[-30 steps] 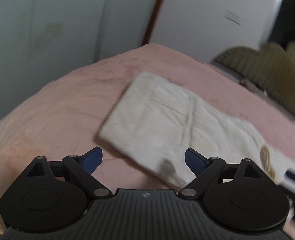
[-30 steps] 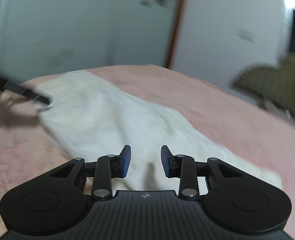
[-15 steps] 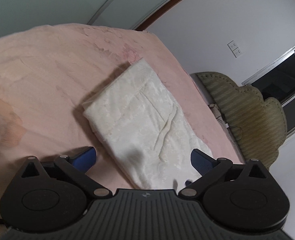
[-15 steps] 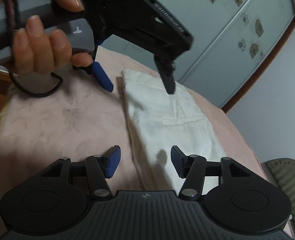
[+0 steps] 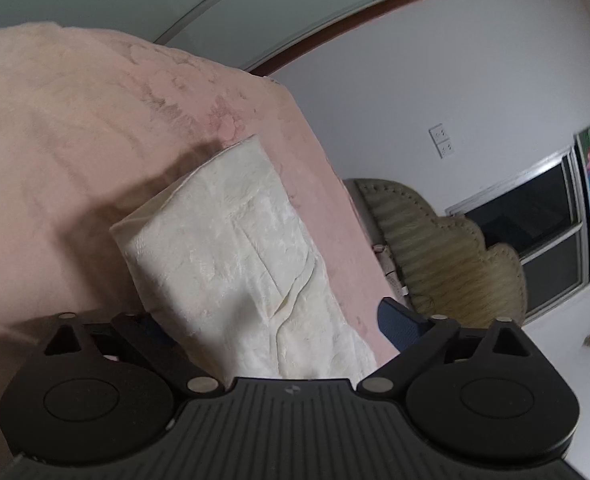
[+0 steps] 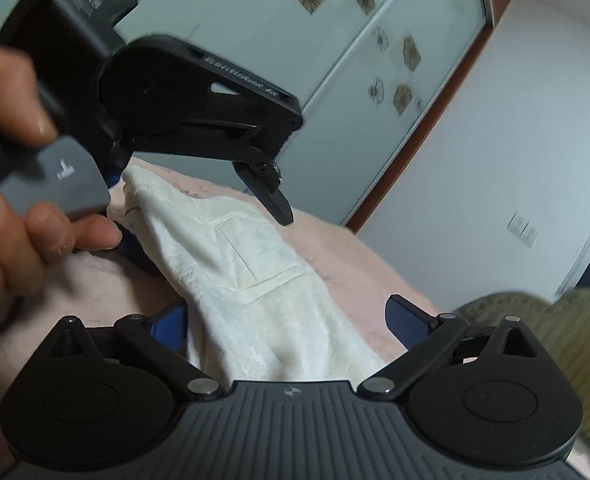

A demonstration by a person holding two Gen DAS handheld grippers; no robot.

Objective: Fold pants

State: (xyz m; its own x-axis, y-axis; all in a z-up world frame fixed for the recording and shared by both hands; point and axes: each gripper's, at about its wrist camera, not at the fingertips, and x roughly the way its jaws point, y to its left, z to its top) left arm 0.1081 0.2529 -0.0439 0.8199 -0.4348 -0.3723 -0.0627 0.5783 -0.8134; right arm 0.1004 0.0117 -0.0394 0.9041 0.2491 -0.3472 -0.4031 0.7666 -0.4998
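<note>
The white folded pants lie lengthwise on the pink bedspread. My left gripper straddles their near end, and its jaws are closing. Its left fingertip is hidden at the cloth's edge, and its right pad stands clear of the fabric over bare pink. In the right wrist view the pants run between the fingers of my right gripper, whose jaws are opening wide; neither pad presses the cloth. The left gripper shows there at the upper left, held in a hand, with one finger above the pants' far end.
An olive padded headboard stands beyond the bed's right edge, under a dark window. Pale sliding wardrobe doors with flower decals close off the far side. The bedspread stretches wide to the left of the pants.
The left gripper rolled and came closer to the pants, its jaws narrowing around their end. The right gripper's jaws spread from nearly shut to wide, and the pants now lie between them.
</note>
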